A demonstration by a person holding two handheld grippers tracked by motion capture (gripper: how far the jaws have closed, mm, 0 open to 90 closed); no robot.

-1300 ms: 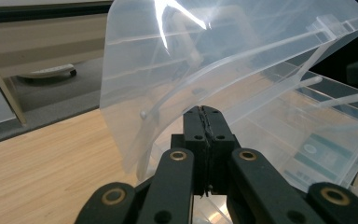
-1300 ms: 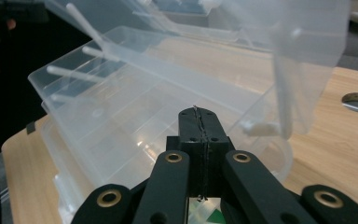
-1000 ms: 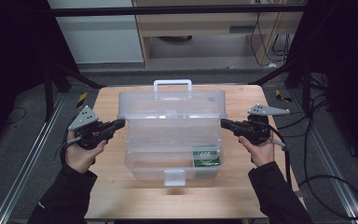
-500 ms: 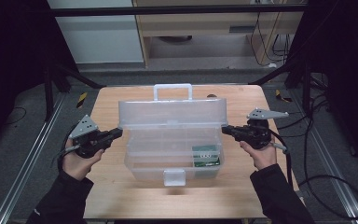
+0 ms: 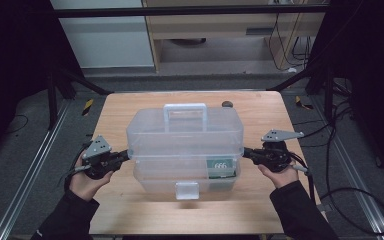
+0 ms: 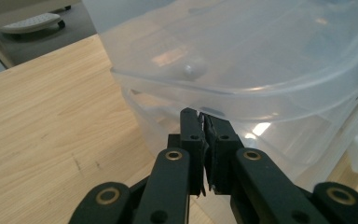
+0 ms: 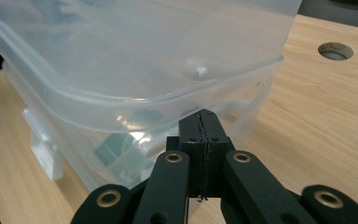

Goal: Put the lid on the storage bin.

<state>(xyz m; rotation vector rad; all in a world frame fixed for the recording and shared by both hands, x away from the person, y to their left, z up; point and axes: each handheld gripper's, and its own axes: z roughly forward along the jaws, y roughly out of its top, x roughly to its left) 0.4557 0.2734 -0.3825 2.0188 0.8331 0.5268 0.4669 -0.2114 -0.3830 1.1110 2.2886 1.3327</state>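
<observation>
A clear plastic toolbox [image 5: 185, 167] stands mid-table, its lid [image 5: 185, 125] with a white handle [image 5: 185, 107] hovering just above the base. A green packet [image 5: 221, 167] lies inside at the right. My left gripper [image 5: 127, 155] is shut, and its tips sit under the lid's left rim. My right gripper [image 5: 245, 151] is shut too, with its tips under the right rim. In the left gripper view the gripper [image 6: 201, 116] touches the underside of the lid [image 6: 242, 51]. In the right gripper view the gripper [image 7: 200, 116] meets the lid [image 7: 135, 51] above the green packet [image 7: 121, 144].
The wooden table [image 5: 130, 110] has a small round hole [image 5: 226, 104] behind the box, also in the right gripper view [image 7: 334, 50]. The white front latch [image 5: 186, 190] hangs toward me. Black frame posts and cables stand on the floor on both sides.
The lid has come down from a raised, tilted-back position to just above the base. Both shut grippers dropped with it, staying under its side rims.
</observation>
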